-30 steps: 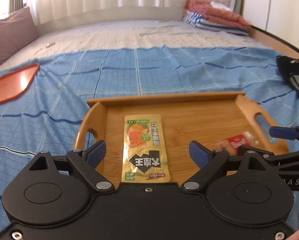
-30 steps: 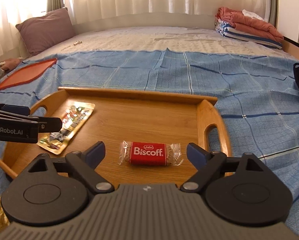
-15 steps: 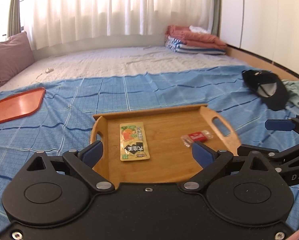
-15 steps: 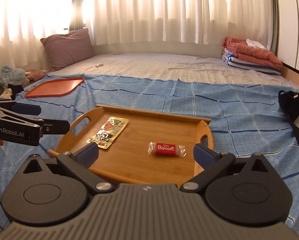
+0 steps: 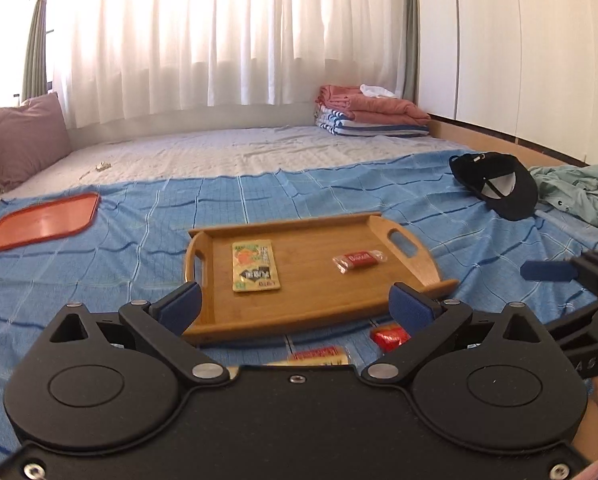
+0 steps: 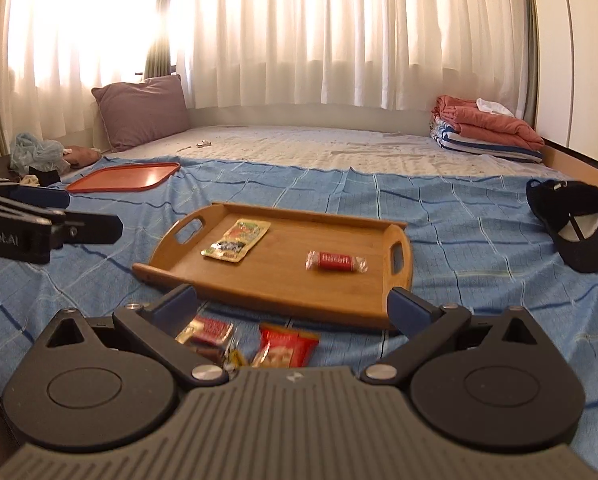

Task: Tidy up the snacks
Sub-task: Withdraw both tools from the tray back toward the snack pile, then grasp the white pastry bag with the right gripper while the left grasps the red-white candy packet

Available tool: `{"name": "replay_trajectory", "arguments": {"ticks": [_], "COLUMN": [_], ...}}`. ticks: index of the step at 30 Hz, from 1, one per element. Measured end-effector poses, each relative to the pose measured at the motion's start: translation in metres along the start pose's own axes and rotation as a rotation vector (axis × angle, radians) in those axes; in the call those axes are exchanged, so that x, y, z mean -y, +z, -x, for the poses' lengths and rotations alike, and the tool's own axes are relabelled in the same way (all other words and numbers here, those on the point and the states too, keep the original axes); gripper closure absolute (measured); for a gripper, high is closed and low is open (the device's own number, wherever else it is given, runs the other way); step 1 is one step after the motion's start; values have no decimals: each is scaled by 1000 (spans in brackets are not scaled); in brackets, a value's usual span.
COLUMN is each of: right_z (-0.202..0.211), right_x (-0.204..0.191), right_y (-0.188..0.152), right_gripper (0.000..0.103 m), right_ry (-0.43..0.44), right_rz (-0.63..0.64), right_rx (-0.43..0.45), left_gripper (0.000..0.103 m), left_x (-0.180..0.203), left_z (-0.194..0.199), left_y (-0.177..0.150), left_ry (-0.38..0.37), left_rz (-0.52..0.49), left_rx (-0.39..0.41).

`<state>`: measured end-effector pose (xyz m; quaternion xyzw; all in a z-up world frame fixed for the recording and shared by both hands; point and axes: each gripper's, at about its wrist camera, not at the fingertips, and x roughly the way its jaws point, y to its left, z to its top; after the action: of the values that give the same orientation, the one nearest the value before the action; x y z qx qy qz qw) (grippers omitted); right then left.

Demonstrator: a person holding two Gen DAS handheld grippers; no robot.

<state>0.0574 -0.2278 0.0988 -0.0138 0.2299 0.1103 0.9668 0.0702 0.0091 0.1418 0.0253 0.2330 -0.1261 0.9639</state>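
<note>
While both tongs hang above the near edge of the bed, the count stands so:

Wooden tray [image 5: 323,300]: one, on the blue checked sheet [image 5: 139,248], a cut-out handle at each end.
Snacks in tray: two. Yellow sachet [image 5: 255,266] lies flat toward the tray's left end; red Biscoff biscuit [image 6: 336,261] lies toward the right end, well apart from the sachet.
Snacks on sheet: loose wrappers just in front of the tray's near edge. Right wrist view shows a red packet [image 6: 287,345] and a dark red one [image 6: 209,330] beside it; exact count uncertain, part hidden by the tong bodies.
Orange tray [image 6: 125,176]: one, far left on the sheet, away from the wooden tray.
Black cap [image 5: 495,184]: one, to the right.
Pillow [image 6: 143,110]: one, at the head of the bed.
Folded bedding [image 5: 371,116]: one stack, far right corner.
Left tongs [image 5: 295,304]: jaws wide, just been opening, nothing between them; tilted down toward the tray.
Right tongs [image 6: 293,304]: jaws wide, just been opening, nothing gripped; same downward tilt, alongside the left.
</note>
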Motion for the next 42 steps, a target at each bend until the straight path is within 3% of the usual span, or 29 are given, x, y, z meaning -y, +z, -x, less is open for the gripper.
{"name": "replay_trajectory", "arguments": {"ticks": [6,12,25,31,42], "right_z": [11,21,20,15,0], "right_x": [-11,-28,-43,-41,-44], "right_y": [-35,-58,-105,-118,-126], "right_gripper": [0,0,0,0,0], "right_ry": [-39,-82,-184,-208,-257], "right_rz": [-11,27,-19,-75,-63], "right_rx": [-2,10,6,-3,9], "left_gripper": [3,3,3,3,3], "left_x": [2,0,-2,-4,0], "left_z": [11,7,-9,-23,-52], "left_y": [-31,-55,-104,-119,-134], "left_ry": [19,59,156,188,212], "left_rz": [16,44,114,134,140], "left_rx": [-17,-46,-76,-91,-115]}}
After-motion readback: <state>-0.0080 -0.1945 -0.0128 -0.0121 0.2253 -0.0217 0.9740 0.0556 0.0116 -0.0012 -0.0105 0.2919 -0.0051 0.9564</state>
